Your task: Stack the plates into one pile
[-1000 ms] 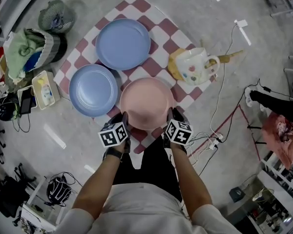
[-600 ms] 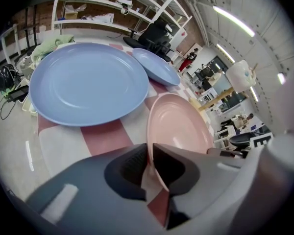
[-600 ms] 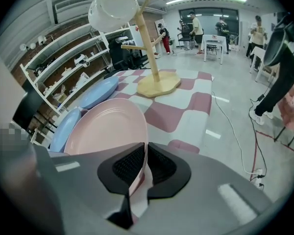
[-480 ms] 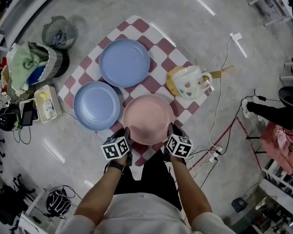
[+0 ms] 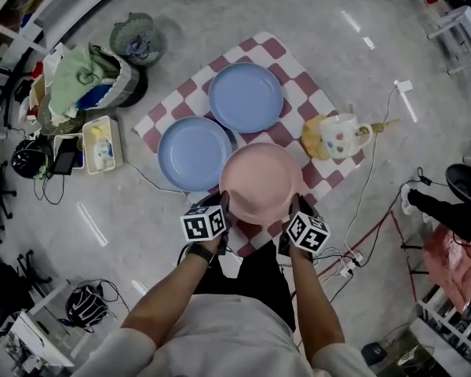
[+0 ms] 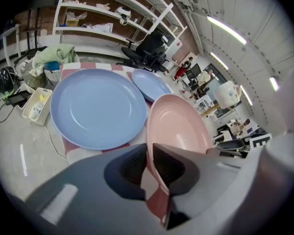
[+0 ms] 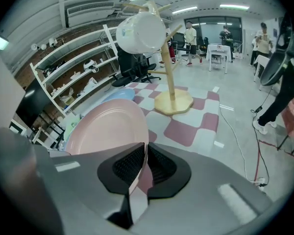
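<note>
Pink plate [image 5: 261, 181]: rim clamped by left gripper [image 5: 222, 204] and right gripper [image 5: 297, 206], over checkered cloth's [image 5: 276, 49] near corner.

Free checkered cloth [image 5: 306, 93] remains along the upper right edge, between the upper blue plate [image 5: 246, 96] and the mug stand [image 5: 320, 141]. The lower blue plate [image 5: 194, 153] fills the cloth's left part, just beside the pink plate [image 5: 261, 181]. Floor at lower left is open. Cables [image 5: 366, 228] cross the floor at lower right. A basket [image 5: 86, 85] and a tray [image 5: 102, 144] obstruct the upper left.
</note>
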`<action>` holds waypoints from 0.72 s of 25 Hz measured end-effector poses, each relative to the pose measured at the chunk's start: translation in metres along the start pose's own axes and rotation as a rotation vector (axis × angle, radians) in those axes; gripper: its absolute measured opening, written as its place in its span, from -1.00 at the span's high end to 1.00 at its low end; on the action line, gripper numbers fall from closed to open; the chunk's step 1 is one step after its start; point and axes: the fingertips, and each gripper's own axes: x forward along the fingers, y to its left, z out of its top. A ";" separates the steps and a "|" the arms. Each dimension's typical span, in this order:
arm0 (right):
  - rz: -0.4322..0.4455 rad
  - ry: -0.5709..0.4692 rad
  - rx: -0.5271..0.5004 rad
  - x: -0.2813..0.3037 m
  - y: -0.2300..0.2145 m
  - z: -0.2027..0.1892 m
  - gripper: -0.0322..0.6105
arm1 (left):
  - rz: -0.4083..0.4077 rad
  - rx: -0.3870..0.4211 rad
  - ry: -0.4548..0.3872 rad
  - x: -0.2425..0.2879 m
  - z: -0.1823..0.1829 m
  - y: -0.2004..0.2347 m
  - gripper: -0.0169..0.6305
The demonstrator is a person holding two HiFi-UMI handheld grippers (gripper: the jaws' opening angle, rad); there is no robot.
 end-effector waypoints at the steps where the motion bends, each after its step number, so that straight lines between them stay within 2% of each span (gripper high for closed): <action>1: 0.010 -0.003 -0.008 0.000 0.009 0.002 0.80 | 0.004 -0.005 -0.013 -0.007 0.005 0.004 0.83; 11: 0.126 -0.007 -0.115 0.027 0.117 0.016 0.79 | 0.084 -0.083 -0.115 -0.055 0.048 0.081 0.84; 18: 0.175 0.028 -0.182 0.052 0.171 0.009 0.79 | 0.157 -0.145 -0.130 -0.071 0.058 0.134 0.84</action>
